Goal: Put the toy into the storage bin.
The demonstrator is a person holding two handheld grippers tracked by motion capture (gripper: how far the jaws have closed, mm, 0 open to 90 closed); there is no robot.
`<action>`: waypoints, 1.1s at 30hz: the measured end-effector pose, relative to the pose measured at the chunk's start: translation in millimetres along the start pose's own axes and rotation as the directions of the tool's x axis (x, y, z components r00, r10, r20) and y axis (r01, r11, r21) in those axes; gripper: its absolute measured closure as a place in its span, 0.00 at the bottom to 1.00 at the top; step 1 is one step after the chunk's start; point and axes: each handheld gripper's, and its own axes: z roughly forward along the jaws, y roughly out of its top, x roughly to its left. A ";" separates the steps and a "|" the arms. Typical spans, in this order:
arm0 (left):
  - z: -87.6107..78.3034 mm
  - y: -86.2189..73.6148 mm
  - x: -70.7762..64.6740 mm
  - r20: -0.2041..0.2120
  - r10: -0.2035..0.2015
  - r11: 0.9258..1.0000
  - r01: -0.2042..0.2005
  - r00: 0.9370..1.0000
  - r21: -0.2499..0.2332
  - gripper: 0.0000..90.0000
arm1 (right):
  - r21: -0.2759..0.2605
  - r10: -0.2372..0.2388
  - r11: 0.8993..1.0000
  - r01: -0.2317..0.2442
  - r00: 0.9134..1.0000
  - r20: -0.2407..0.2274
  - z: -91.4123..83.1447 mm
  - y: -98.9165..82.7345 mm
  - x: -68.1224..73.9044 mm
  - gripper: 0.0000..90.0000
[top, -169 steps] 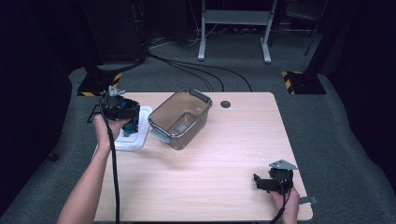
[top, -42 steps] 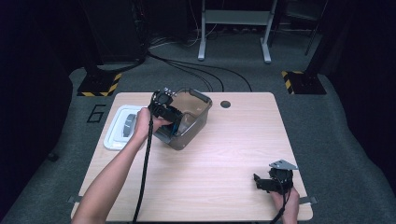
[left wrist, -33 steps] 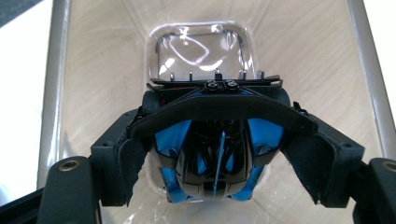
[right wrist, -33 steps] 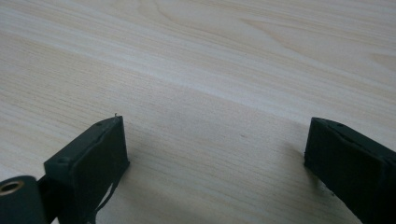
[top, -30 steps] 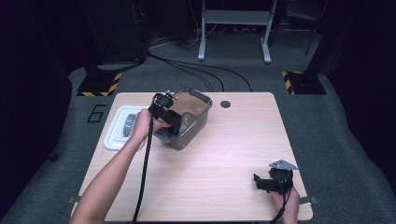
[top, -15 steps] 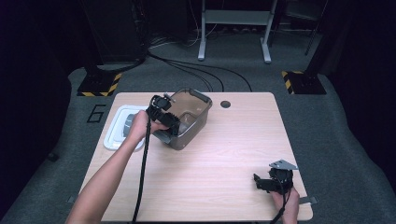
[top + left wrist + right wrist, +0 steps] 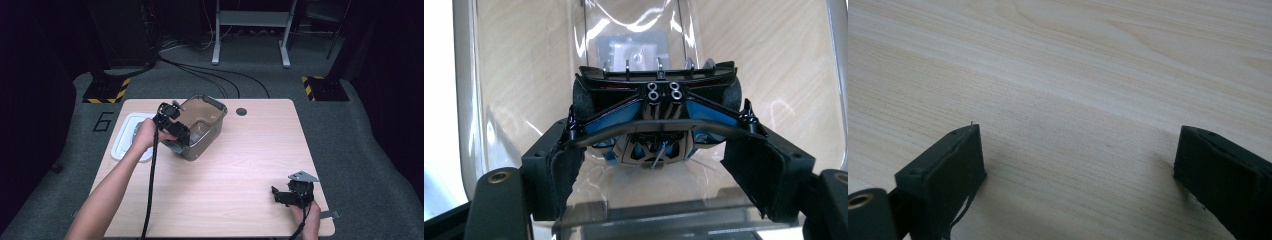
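— What's changed at the table (image 7: 240,165)?
— The left gripper (image 7: 176,131) came from the white lid (image 7: 125,142) to the clear bin (image 7: 202,125), clamping a toy car (image 7: 656,117) inside it; release looks next.
— The right gripper (image 7: 292,195)?
— Near right, gaping, empty.

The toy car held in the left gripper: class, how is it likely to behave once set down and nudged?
The toy car has rubber-looking tyres at both sides, so it would probably roll freely if let go. Its thin rear wing and small fins look fragile. The left gripper holds it over the clear plastic box, whose smooth floor may let it coast.
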 end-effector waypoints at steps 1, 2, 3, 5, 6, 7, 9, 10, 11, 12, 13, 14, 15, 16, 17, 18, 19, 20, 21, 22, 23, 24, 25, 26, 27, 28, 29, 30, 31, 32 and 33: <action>-0.4 -0.1 0.4 0.002 0.002 1.000 -0.002 1.000 0.006 0.27 | 0.000 0.000 1.000 0.000 1.000 0.000 0.0 0.0 0.0 0.05; -0.7 -0.2 0.7 0.003 0.006 1.000 -0.006 1.000 0.011 0.27 | 0.000 0.001 1.000 -0.001 1.000 0.000 0.0 0.0 0.0 0.06; -0.7 -0.2 0.7 0.003 0.006 1.000 -0.006 1.000 0.011 0.27 | -0.001 0.006 1.000 -0.006 1.000 0.000 0.2 0.1 0.5 0.05; -1.3 0.0 1.0 0.006 0.007 1.000 -0.007 1.000 0.025 0.27 | -0.002 0.008 1.000 -0.008 1.000 0.000 0.2 0.2 0.6 0.05; -1.4 0.1 1.1 0.006 0.007 1.000 -0.007 1.000 0.027 0.27 | -0.002 0.008 1.000 -0.008 1.000 0.000 0.2 0.2 0.6 0.05; -1.4 0.3 1.2 0.007 0.007 1.000 -0.007 1.000 0.029 0.27 | -0.004 0.012 1.000 -0.012 1.000 0.001 0.4 0.2 0.9 0.05; -1.8 0.3 1.7 0.007 0.012 0.999 -0.013 1.000 0.035 0.27 | -0.002 0.007 1.000 -0.007 1.000 -0.001 0.2 0.1 0.5 0.05; -1.8 0.2 1.7 0.008 0.012 0.999 -0.012 1.000 0.035 0.27 | 0.000 -0.001 1.000 0.001 1.000 0.000 0.0 0.0 0.0 0.05; -1.8 0.0 1.7 0.004 0.009 0.999 -0.009 1.000 0.034 0.27 | 0.000 0.000 1.000 0.000 1.000 0.000 0.0 0.0 0.0 0.05; -1.6 -0.2 1.9 0.010 0.001 1.000 -0.001 1.000 0.030 0.27 | -0.003 0.010 1.000 -0.010 1.000 0.000 0.3 0.2 0.7 0.05; -1.5 -0.5 2.1 0.011 0.000 1.000 0.000 1.000 0.027 0.27 | -0.001 0.005 1.000 -0.005 1.000 -0.001 0.1 0.1 0.4 0.05; -1.5 -0.6 2.5 0.012 -0.001 1.000 0.001 1.000 0.026 0.27 | -0.003 0.009 1.000 -0.009 1.000 0.000 0.3 0.2 0.7 0.05; -1.4 -0.8 2.6 0.010 -0.002 1.000 0.002 1.000 0.022 0.27 | -0.001 0.005 1.000 -0.005 1.000 -0.001 0.1 0.1 0.4 0.05; -1.7 -0.9 3.0 0.006 0.004 1.000 -0.004 1.000 0.024 0.27 | -0.002 0.007 1.000 -0.007 1.000 -0.001 0.2 0.1 0.5 0.05; -1.3 -1.2 2.5 0.003 -0.004 1.000 0.004 1.000 0.016 0.27 | -0.002 0.006 1.000 -0.006 1.000 0.000 0.2 0.1 0.4 0.05; -1.0 -1.6 2.6 0.006 -0.010 1.000 0.010 1.000 0.010 0.27 | 0.000 -0.001 1.000 0.001 1.000 0.000 0.0 0.0 -0.1 0.05; -1.3 -1.8 3.1 0.008 -0.007 1.000 0.007 1.000 0.013 0.27 | -0.001 0.004 1.000 -0.004 1.000 0.000 0.1 0.1 0.3 0.05; -1.5 -2.1 3.3 0.007 -0.010 1.000 0.009 1.000 0.014 0.27 | -0.001 0.003 1.000 -0.003 1.000 0.000 0.1 0.1 0.2 0.05; -1.7 -2.4 3.7 0.006 -0.010 1.000 0.010 1.000 0.015 0.27 | -0.002 0.010 1.000 -0.010 1.000 0.000 0.3 0.2 0.7 0.05; -1.6 -2.9 3.9 0.010 -0.014 1.000 0.014 1.000 0.010 0.27 | -0.002 0.010 1.000 -0.010 1.000 0.000 0.3 0.2 0.7 0.05; -1.7 -3.3 4.0 0.016 -0.023 1.000 0.023 1.000 0.010 0.27 | 0.001 -0.001 1.000 0.001 1.000 0.000 0.0 0.0 -0.1 0.05; -1.8 -3.6 4.3 0.012 -0.022 1.000 0.022 1.000 0.009 0.27 | -0.001 0.001 1.000 -0.001 1.000 0.000 0.1 0.0 0.0 0.05; -1.7 -3.9 4.2 0.011 -0.024 1.000 0.023 1.000 0.006 0.27 | -0.002 0.007 1.000 -0.007 1.000 -0.001 0.2 0.1 0.5 0.05; -1.9 -4.1 4.2 0.015 -0.023 1.000 0.022 1.000 0.007 0.27 | 0.000 0.002 1.000 -0.002 1.000 0.000 0.1 0.1 0.1 0.05; -1.8 -4.4 3.9 0.013 -0.021 1.000 0.021 1.000 0.006 0.27 | -0.001 0.006 1.000 -0.006 1.000 0.000 0.2 0.1 0.4 0.05; -1.9 -4.5 3.9 0.016 -0.020 1.000 0.019 1.000 0.008 0.27 | 0.000 0.002 1.000 -0.002 1.000 0.000 0.1 0.0 0.1 0.05; -2.0 -4.5 3.8 0.016 -0.019 1.000 0.019 1.000 0.009 0.27 | -0.002 0.008 1.000 -0.008 1.000 0.001 0.2 0.2 0.6 0.05; -2.1 -4.6 3.8 0.014 -0.019 1.000 0.019 1.000 0.011 0.27 | 0.000 0.009 1.000 -0.009 1.000 0.000 0.1 0.1 0.7 0.05; -2.1 -4.6 3.8 0.014 -0.019 1.000 0.019 1.000 0.011 0.27 | 0.000 0.009 1.000 -0.009 1.000 0.000 0.1 0.1 0.7 0.05; -2.3 -4.9 4.2 0.014 -0.020 1.000 0.019 1.000 0.013 0.27 | -0.002 0.007 1.000 -0.007 1.000 0.000 0.2 0.1 0.5 0.05; -2.4 -5.0 4.3 0.015 -0.019 1.000 0.019 1.000 0.013 0.27 | -0.002 0.010 1.000 -0.010 1.000 0.000 0.3 0.2 0.7 0.05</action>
